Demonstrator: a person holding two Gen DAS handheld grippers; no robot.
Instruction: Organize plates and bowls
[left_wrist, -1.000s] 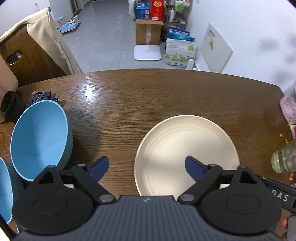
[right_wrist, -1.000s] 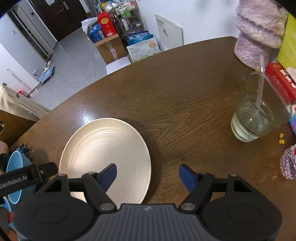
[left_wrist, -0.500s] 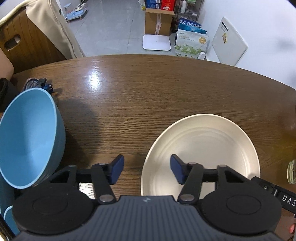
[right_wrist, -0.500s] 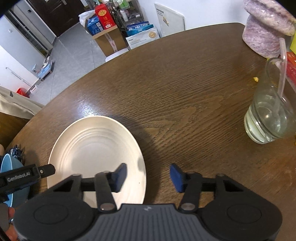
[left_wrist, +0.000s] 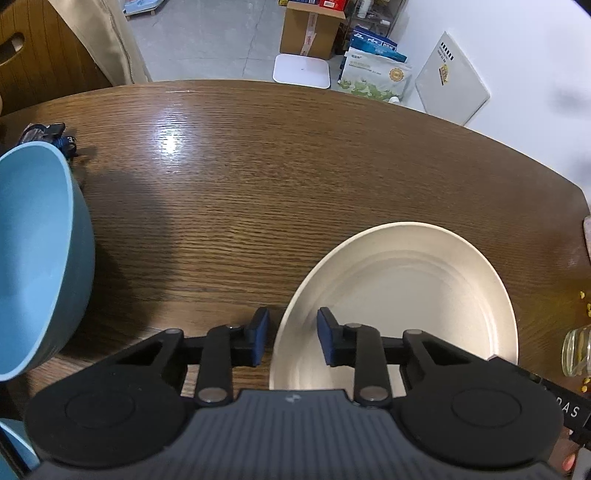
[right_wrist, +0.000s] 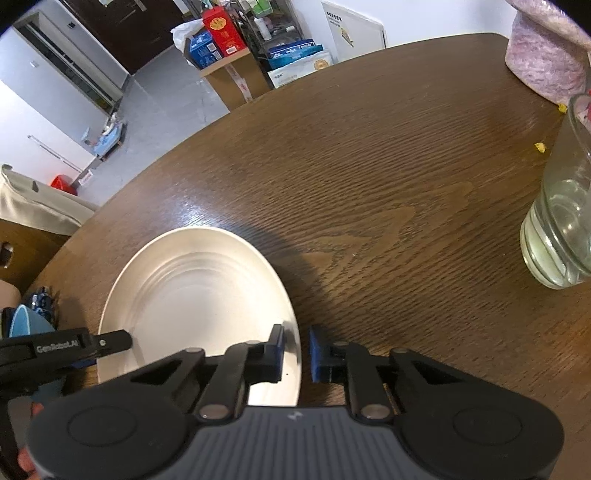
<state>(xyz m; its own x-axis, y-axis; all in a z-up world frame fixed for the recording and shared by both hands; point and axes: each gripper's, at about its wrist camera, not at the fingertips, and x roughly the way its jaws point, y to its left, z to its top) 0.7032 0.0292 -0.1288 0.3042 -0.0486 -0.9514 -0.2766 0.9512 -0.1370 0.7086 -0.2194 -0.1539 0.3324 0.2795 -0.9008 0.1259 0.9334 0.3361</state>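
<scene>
Both grippers have come down since a second ago, jaws closing from wide to narrow: the left gripper and right gripper each straddle opposite rims of the cream plate on the wooden table. "GenRobot.AI" reads on the left gripper's finger, and a blue bowl sits left.

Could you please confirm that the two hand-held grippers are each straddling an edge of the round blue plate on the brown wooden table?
Not quite: the plate is cream-white, not blue. Both wrist views show the left hand-held gripper and right hand-held gripper, jaws closing, straddling opposite edges of the round cream-white plate on the brown wooden table. The blue item is the large light-blue bowl beside it.
</scene>
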